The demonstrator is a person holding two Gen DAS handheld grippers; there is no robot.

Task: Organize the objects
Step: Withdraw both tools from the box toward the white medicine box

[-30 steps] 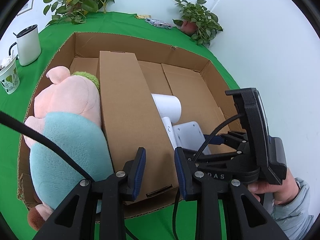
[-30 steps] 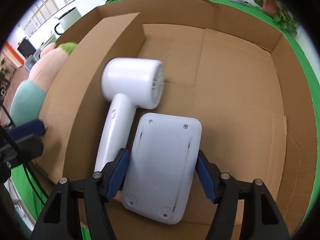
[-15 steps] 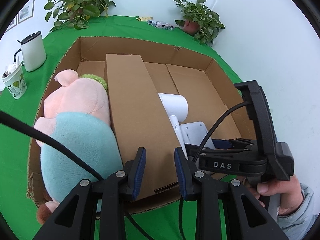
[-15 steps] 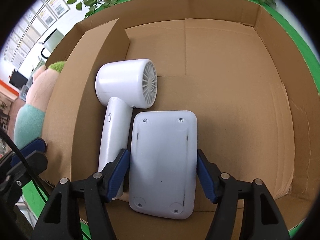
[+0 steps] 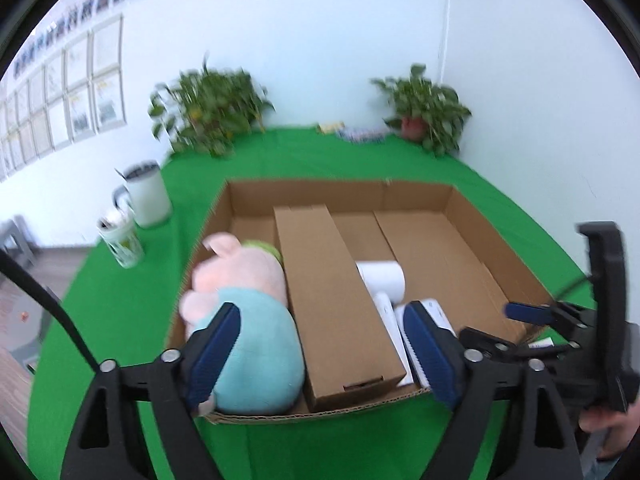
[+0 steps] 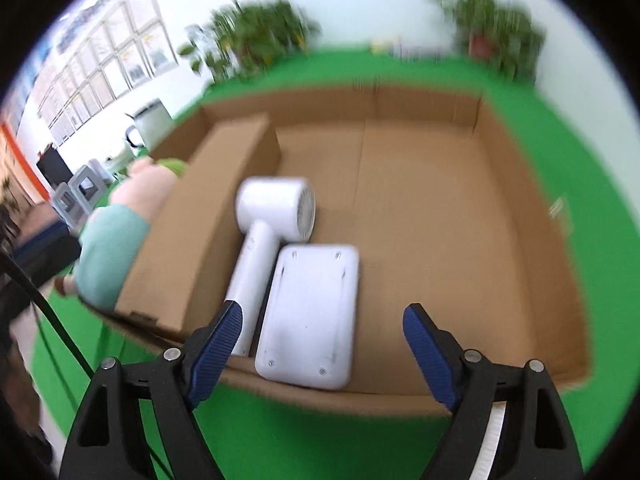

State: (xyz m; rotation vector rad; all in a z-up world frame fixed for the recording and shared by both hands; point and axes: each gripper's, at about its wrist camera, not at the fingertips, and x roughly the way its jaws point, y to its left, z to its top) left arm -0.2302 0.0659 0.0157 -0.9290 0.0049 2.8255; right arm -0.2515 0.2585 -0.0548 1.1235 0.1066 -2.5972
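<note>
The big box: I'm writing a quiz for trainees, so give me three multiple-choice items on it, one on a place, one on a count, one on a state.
1. Where does the white flat device lie?
A. On the green cloth
B. In the big box, beside the hair dryer
C. On top of the plush

2. How many potted plants stand at the far wall?
A. Two
B. One
C. Four

3. How is the right gripper?
A. Shut on the hair dryer
B. Shut on the flat device
C. Open, holding nothing

Key: 1 B, its long side runs along the dryer's handle on the box floor. 2 A, the left plant and the right plant are the only ones. 3 C, its jaws stand wide apart, clear of the device.
</note>
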